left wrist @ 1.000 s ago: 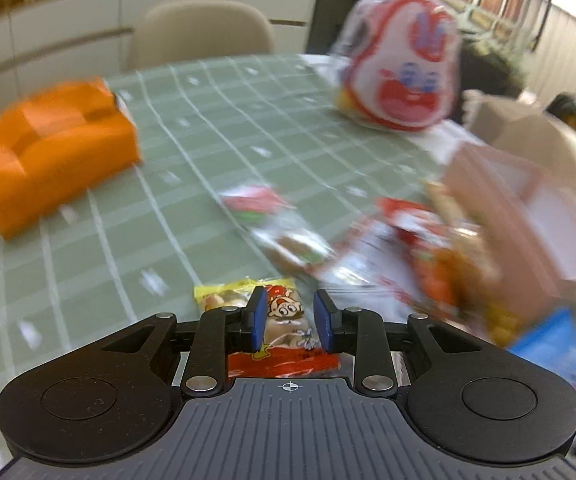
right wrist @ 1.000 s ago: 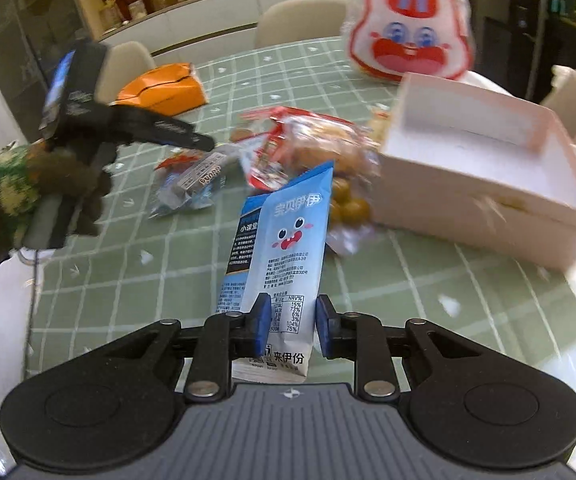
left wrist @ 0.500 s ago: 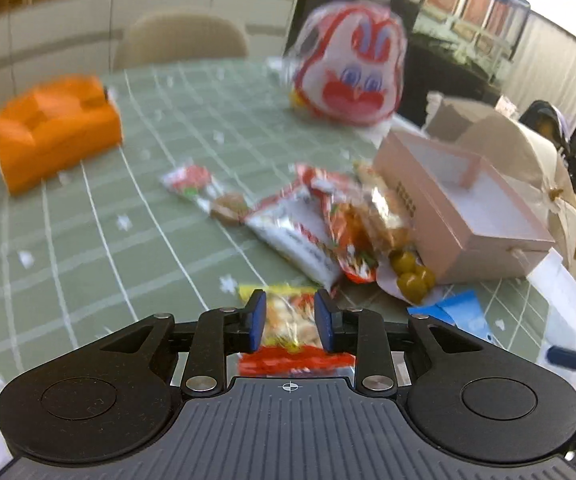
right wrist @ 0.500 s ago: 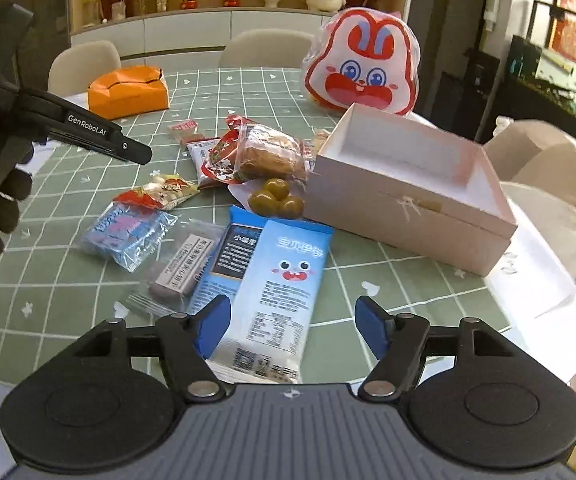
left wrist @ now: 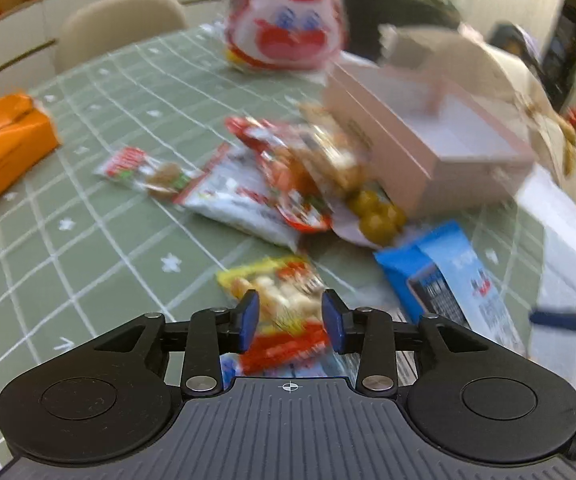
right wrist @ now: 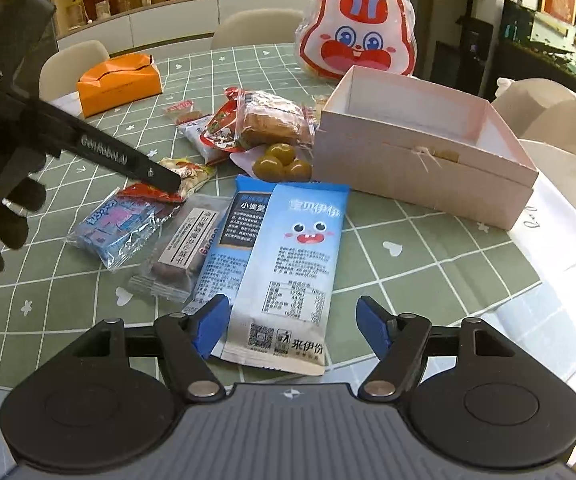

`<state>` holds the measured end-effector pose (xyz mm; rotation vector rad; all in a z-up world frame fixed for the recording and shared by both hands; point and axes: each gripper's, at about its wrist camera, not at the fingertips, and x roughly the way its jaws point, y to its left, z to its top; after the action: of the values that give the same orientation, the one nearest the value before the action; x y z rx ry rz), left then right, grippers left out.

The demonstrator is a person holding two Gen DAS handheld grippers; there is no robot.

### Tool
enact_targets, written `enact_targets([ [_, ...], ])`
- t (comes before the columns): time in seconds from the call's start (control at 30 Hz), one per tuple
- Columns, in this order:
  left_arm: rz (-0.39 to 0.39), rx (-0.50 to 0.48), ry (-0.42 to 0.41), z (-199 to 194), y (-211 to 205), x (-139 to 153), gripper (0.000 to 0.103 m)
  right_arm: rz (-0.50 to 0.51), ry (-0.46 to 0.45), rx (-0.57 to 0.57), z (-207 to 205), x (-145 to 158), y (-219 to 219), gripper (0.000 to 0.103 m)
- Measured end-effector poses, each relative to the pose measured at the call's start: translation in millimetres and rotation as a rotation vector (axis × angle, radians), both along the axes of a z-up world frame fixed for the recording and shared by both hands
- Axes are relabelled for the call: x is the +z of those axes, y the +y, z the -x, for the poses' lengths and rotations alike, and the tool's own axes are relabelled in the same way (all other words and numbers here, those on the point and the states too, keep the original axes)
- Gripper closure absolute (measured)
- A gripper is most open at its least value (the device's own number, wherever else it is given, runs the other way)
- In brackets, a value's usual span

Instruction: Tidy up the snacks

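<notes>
My left gripper (left wrist: 290, 316) stands around a yellow and red snack packet (left wrist: 284, 304), its jaws a little apart; I cannot tell whether they still pinch it. It shows as a black arm (right wrist: 128, 162) over that packet (right wrist: 186, 172) in the right wrist view. My right gripper (right wrist: 292, 326) is open and empty, just behind a light blue snack bag (right wrist: 292, 256) that lies flat on the table. An open pink box (right wrist: 420, 144) stands to the right. More snacks lie in a pile (right wrist: 260, 124) beside it.
A rabbit-shaped bag (right wrist: 354, 36) stands at the back of the green checked table (right wrist: 428, 264). An orange box (right wrist: 118, 82) sits at the back left. A blue wrapped snack (right wrist: 122, 226) and a brown bar (right wrist: 186, 248) lie left of the blue bags. Chairs surround the table.
My right gripper stays open behind the blue bag it let go of. My left gripper's jaws have widened slightly around the yellow and red packet as it moved right.
</notes>
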<state>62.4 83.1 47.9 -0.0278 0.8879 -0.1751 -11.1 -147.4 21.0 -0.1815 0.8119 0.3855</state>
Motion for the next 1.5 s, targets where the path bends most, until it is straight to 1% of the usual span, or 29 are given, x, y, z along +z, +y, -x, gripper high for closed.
enact_targets([
  [0.07,0.027,0.091,0.004,-6.7,9.0,2.0,0.064,-0.002,0.003,-0.008,2.1,-2.8,-1.0,0.028],
  [0.13,0.064,0.131,0.041,-13.9,16.6,-0.7,0.064,-0.018,0.012,-0.029,3.1,-6.1,-3.9,0.024],
  [0.17,0.075,0.129,0.060,-17.1,17.9,-1.8,0.064,-0.029,0.018,-0.037,3.4,-6.8,-5.4,0.024],
  [0.23,0.095,0.071,0.084,-18.6,14.7,-2.9,0.064,-0.038,0.041,-0.046,3.2,-4.5,-7.0,0.024],
  [0.3,0.090,-0.007,0.085,-14.7,7.6,-0.1,0.063,-0.064,-0.011,-0.028,9.9,6.7,-5.8,0.024],
  [0.37,0.074,-0.009,0.047,-5.1,5.4,4.4,0.063,-0.048,-0.074,0.002,13.9,17.8,4.2,0.024],
  [0.43,0.075,0.023,0.019,5.2,9.9,9.0,0.063,-0.044,-0.086,0.041,9.4,25.0,19.8,0.024],
  [0.47,0.083,0.046,0.010,11.4,14.0,10.9,0.063,-0.062,-0.074,0.059,4.9,27.1,27.2,0.029],
  [0.5,0.089,0.061,0.009,15.2,17.5,11.7,0.063,-0.095,-0.044,0.088,-0.9,28.4,36.2,0.041],
  [0.57,0.093,0.083,0.013,22.9,23.8,10.7,0.063,-0.147,0.023,0.134,-13.7,27.0,52.8,0.052],
  [0.6,0.094,0.091,0.018,26.7,26.8,9.4,0.063,-0.155,0.040,0.140,-19.1,24.2,61.5,0.052],
  [0.63,0.097,0.097,0.022,30.8,29.9,7.7,0.063,-0.136,0.044,0.136,-24.1,19.9,70.8,0.052],
  [0.7,0.109,0.109,0.031,36.4,33.8,2.4,0.063,-0.071,0.055,0.113,-33.7,8.3,83.1,0.053],
  [0.73,0.114,0.109,0.035,38.0,34.6,-0.2,0.063,-0.052,0.072,0.101,-37.9,3.7,83.4,0.056],
  [0.77,0.119,0.104,0.042,40.1,33.7,-3.0,0.064,-0.036,0.086,0.087,-40.3,-0.4,80.8,0.060],
  [0.83,0.116,0.074,0.050,44.8,27.1,-8.3,0.061,-0.036,0.084,0.066,-37.9,-1.1,67.8,0.060],
  [0.9,0.063,0.041,0.030,49.0,13.8,-8.9,0.059,-0.033,0.086,0.037,-33.3,-2.5,49.1,0.062],
  [0.93,0.048,0.036,0.030,50.5,8.0,-8.6,0.059,-0.031,0.082,0.022,-30.1,-2.7,38.5,0.062],
  [0.97,0.053,0.034,0.042,50.9,2.7,-7.8,0.056,-0.028,0.078,0.013,-27.4,-2.9,30.5,0.062],
  [1.0,0.077,0.028,0.063,51.2,-1.3,-7.2,0.052,-0.026,0.076,0.007,-26.5,-3.2,24.8,0.062],
  [1.03,0.111,0.015,0.084,51.7,-4.7,-6.2,0.051,-0.029,0.076,0.002,-24.1,-3.0,17.1,0.062],
  [1.1,0.186,-0.042,0.122,54.2,-11.0,-3.6,0.051,-0.044,0.081,-0.013,-22.2,-2.7,5.0,0.061],
  [1.13,0.198,-0.083,0.133,57.1,-15.5,-1.6,0.051,-0.055,0.076,-0.024,-19.1,-0.9,-1.1,0.061],
  [1.17,0.172,-0.113,0.128,61.4,-20.3,0.6,0.051,-0.067,0.062,-0.033,-14.8,2.3,-6.8,0.061],
  [1.23,0.031,-0.208,0.087,72.8,-33.8,5.4,0.052,-0.071,0.025,-0.043,-5.9,9.1,-14.9,0.058],
  [1.3,-0.108,-0.327,0.078,82.6,-47.6,2.1,0.052,-0.055,-0.015,-0.052,3.4,15.3,-20.6,0.049],
  [1.37,-0.188,-0.394,0.085,86.6,-58.1,-5.2,0.052,-0.034,-0.036,-0.060,7.0,17.9,-24.9,0.046],
  [1.43,-0.219,-0.395,0.082,84.9,-67.1,-11.4,0.050,-0.027,-0.034,-0.077,6.2,17.0,-28.5,0.046],
  [1.5,-0.199,-0.361,0.075,75.7,-76.1,-13.5,0.047,-0.027,-0.023,-0.105,4.4,14.9,-32.1,0.046],
])
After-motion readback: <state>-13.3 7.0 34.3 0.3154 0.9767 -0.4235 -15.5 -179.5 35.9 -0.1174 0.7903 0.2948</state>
